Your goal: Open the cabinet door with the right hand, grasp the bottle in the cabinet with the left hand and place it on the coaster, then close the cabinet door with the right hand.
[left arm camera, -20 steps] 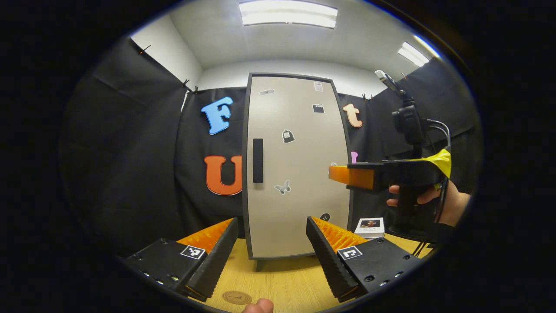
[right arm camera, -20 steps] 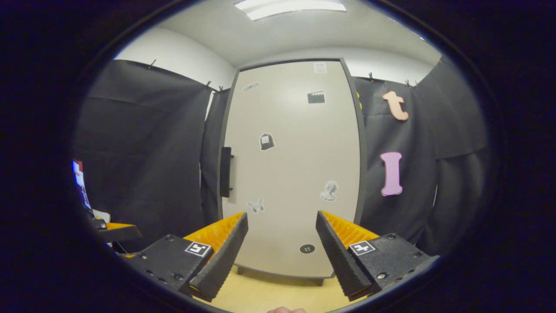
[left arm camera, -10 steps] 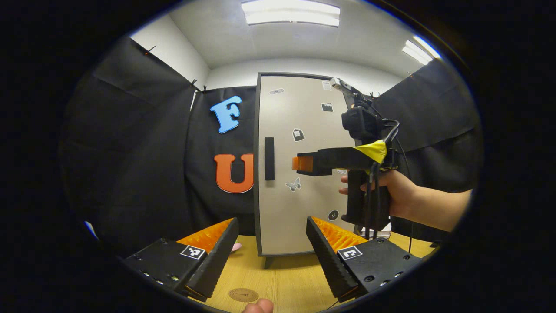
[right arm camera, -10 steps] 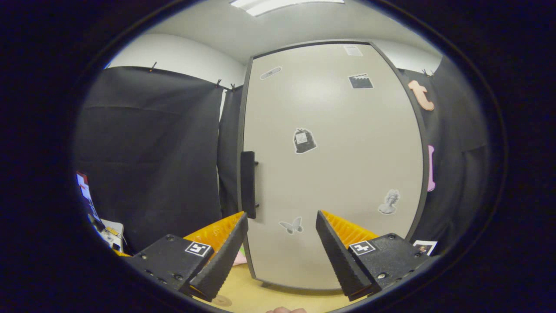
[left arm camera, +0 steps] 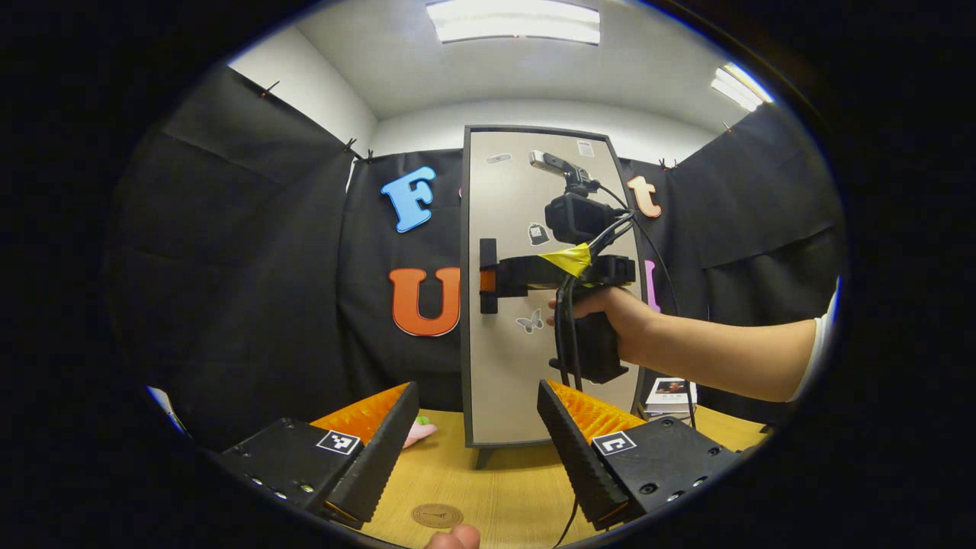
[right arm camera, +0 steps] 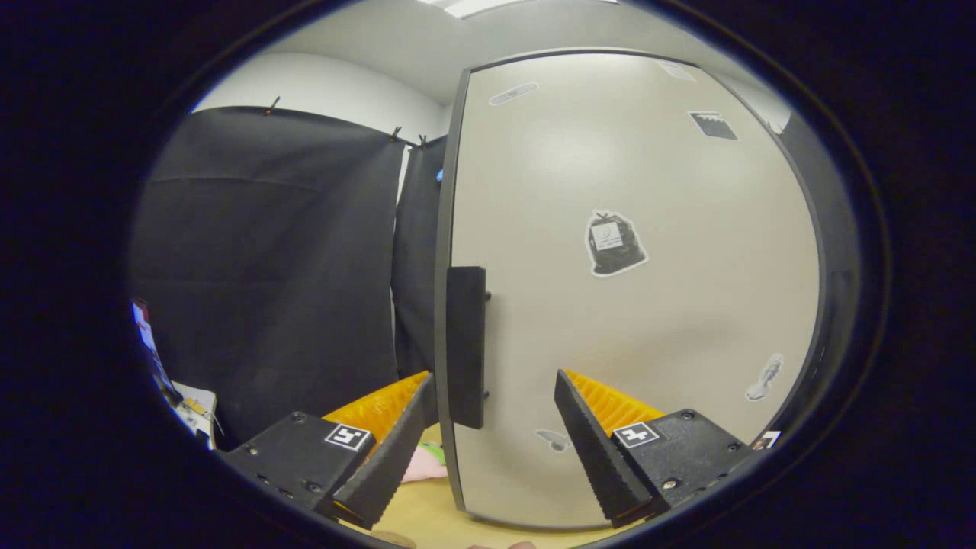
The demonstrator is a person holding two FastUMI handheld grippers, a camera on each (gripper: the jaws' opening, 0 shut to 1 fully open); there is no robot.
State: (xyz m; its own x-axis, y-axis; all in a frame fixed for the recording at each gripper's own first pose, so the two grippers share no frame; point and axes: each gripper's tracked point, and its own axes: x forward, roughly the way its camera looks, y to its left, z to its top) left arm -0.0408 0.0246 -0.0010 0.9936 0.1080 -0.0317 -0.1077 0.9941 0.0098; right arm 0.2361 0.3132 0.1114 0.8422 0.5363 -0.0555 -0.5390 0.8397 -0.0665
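A tall beige cabinet [left arm camera: 549, 343] with a dark frame stands shut at the back of the wooden table [left arm camera: 503, 488]. Its black vertical handle [right arm camera: 466, 347] sits on the door's left edge. My right gripper [right arm camera: 494, 412] is open, and the handle's lower end lies between its fingers without being pressed. In the left gripper view the right gripper [left arm camera: 488, 280] reaches the handle [left arm camera: 488, 252], held by a hand [left arm camera: 610, 309]. My left gripper [left arm camera: 473, 427] hangs open above the table, back from the cabinet. A round brown coaster [left arm camera: 437, 515] lies on the table below it. The bottle is hidden behind the door.
A small book [left arm camera: 669, 390] lies on the table right of the cabinet. A pink and green object [left arm camera: 419, 431] lies on the table left of the cabinet foot. Black cloth walls close in behind and on both sides.
The right gripper has moved forward and left, from in front of the door's right part to the handle. The left gripper has drawn back a little. The door stays shut.
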